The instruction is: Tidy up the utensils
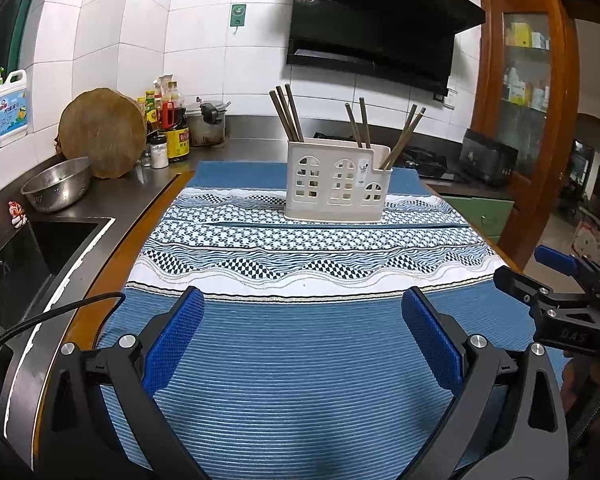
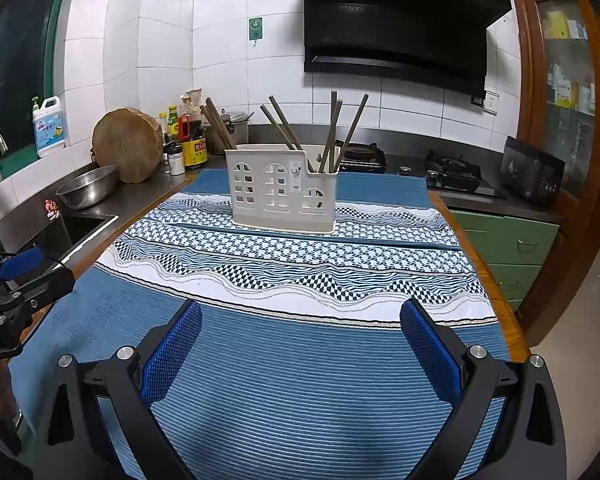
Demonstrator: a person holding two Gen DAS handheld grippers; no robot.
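A white plastic utensil holder (image 1: 337, 180) (image 2: 284, 188) with window-shaped cutouts stands on the far part of a blue patterned cloth (image 1: 300, 352) (image 2: 300, 360). Several brown chopsticks (image 1: 288, 114) (image 2: 336, 132) stick up from its compartments, spread over the left, middle and right sections. My left gripper (image 1: 303, 334) hovers open over the near blue stripe of the cloth, with nothing between its blue pads. My right gripper (image 2: 301, 338) is open too, beside it and just as far from the holder. Each gripper shows at the edge of the other's view.
A sink (image 1: 40, 248) and a steel colander (image 1: 58, 184) lie to the left, with a round wooden board (image 1: 104, 132) and sauce bottles (image 1: 172, 124) behind. A gas stove (image 2: 452, 172) and range hood (image 2: 396, 24) stand at the back right. The table's right edge (image 2: 500, 300) drops to the floor.
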